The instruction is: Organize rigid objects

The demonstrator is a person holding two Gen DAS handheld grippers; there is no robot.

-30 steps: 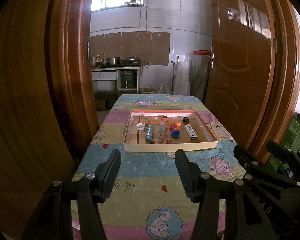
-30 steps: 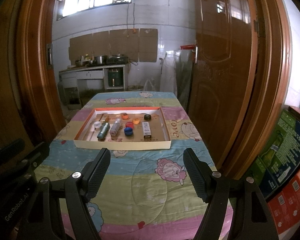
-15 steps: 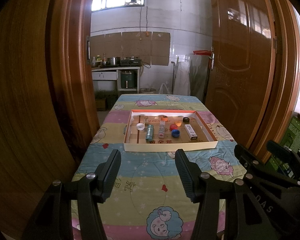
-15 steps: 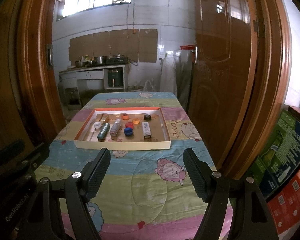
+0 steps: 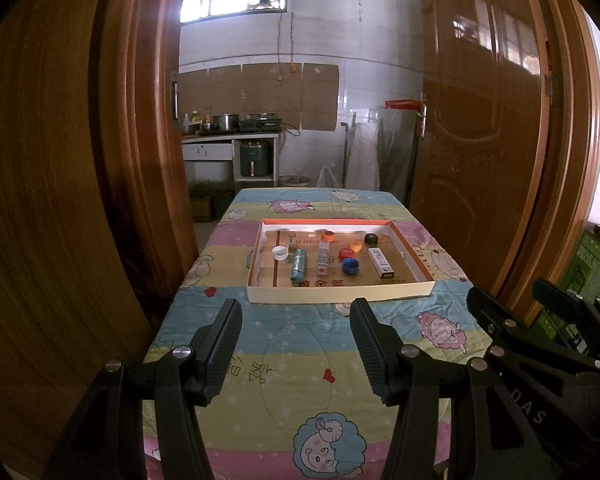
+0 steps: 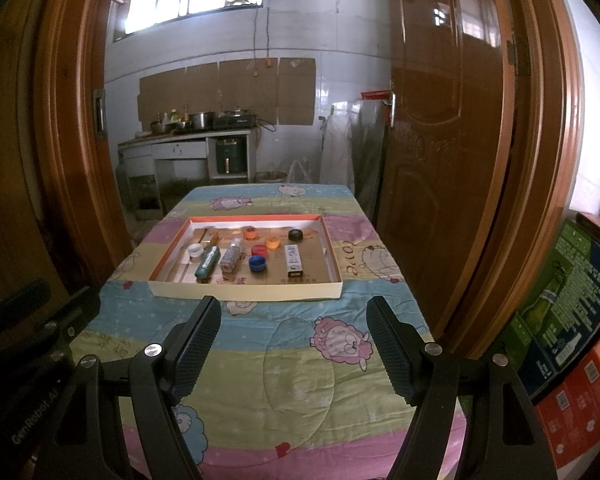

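Grippers come first: the left gripper (image 5: 296, 344) and right gripper (image 6: 294, 344) both hang over the near end of the cartoon bedspread (image 6: 300, 380), jaws spread wide with nothing between them, probably poised to reach. Well beyond lies the shallow cardboard tray (image 6: 244, 290), corralling the rigid things: teal tube (image 6: 207, 263), clear bottle (image 6: 230, 257), white box (image 6: 294, 259) and scattered bottle caps, blue cap (image 6: 258, 263) nearest

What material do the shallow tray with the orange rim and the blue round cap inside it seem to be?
Shallow tray with the orange rim: likely cardboard, matte; thin straight cream walls and a printed brown floor suggest a box lid. Blue round cap: probably plastic, smooth with saturated colour; too small to be certain.
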